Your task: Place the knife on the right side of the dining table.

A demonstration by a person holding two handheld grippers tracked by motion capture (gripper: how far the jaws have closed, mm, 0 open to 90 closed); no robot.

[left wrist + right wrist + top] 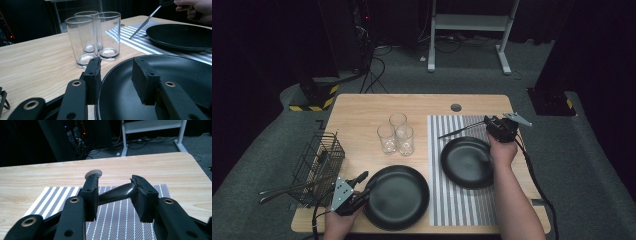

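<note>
Black-handled, the knife hangs over the striped mat, just behind the far plate, handle between the right tool jaws. Lower it flat beside that plate. The left tool stands spread over the near plate rim.

Overall light: dim room, lit from above, brightest on table at frame centre.
Background: near black toward upper corners.
Glare: soft sheen on black plates.
Shadows: faint, short.
Focus: jaws at bottom edge of gripper views slightly soft.
</note>
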